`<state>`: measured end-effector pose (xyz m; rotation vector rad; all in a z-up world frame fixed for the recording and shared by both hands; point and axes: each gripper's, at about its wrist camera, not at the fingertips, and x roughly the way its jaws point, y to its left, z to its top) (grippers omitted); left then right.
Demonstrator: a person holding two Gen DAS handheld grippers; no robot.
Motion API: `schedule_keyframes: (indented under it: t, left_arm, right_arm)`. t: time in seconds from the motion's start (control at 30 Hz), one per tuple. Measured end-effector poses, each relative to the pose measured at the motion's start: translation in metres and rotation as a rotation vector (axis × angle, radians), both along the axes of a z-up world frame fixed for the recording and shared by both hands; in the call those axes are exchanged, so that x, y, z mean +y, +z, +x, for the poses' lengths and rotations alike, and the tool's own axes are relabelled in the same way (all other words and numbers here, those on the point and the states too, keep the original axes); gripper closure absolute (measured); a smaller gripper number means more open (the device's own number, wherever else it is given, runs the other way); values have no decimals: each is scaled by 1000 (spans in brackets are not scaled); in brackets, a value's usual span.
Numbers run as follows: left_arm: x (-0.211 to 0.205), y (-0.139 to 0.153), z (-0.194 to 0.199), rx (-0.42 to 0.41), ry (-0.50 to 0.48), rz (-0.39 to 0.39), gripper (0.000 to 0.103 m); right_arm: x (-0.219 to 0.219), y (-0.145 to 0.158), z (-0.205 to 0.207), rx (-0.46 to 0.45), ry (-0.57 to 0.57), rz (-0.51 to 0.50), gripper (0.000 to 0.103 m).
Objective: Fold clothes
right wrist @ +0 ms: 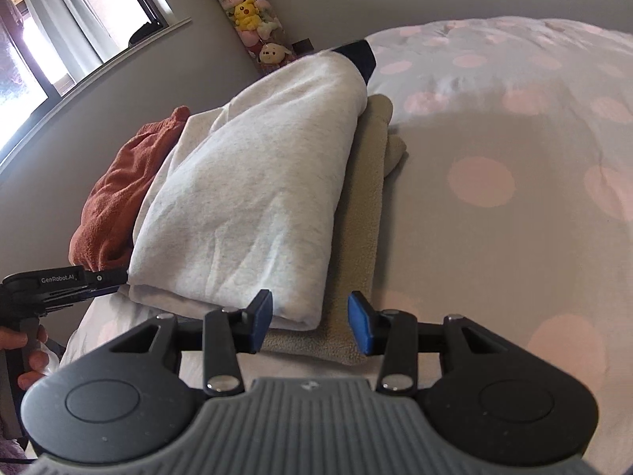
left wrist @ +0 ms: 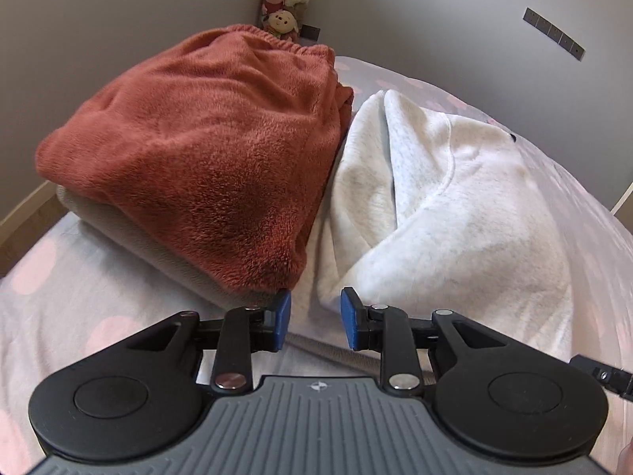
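Left gripper (left wrist: 315, 318): black linkage arms, blue pads (left wrist: 283, 318), silver screws, ribbed grey base. Right gripper (right wrist: 310, 322) identical; "GenRobot.AI" lettering on the left one's side.

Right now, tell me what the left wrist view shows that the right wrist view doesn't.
Only the left wrist view shows the wall plates and the left gripper head on, jaws apart, nothing between them.

Only the right wrist view shows the window, a hand on the left gripper's handle, the white top's dark cuff, and the right gripper, jaws apart over the beige cloth's edge.

Both show the rust fleece, the white top, the spotted bedcover and the plush toys.
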<state>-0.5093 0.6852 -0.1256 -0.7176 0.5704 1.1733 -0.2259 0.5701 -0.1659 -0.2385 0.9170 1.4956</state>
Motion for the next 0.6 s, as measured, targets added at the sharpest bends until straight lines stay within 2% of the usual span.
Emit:
schedule_keyframes:
  t: [0.1, 0.17, 0.3, 0.37, 0.6]
  left_arm:
    - [-24, 20, 11, 31, -34, 42, 70]
    - [-45, 34, 22, 50, -62, 89, 54]
    - [-90, 56, 45, 81, -88, 180, 48]
    - [-112, 63, 55, 90, -76, 221, 38]
    - [-167, 65, 69, 110, 11, 313, 33]
  right_arm:
    - [-18, 21, -6, -57, -1, 36, 55]
    - [-29, 35, -11, -88, 0, 66, 51]
    - [-51, 61, -23, -158, 16, 131, 48]
    - [-63, 72, -31, -200, 28, 162, 47]
    - [-105, 96, -57, -319, 51, 246, 35]
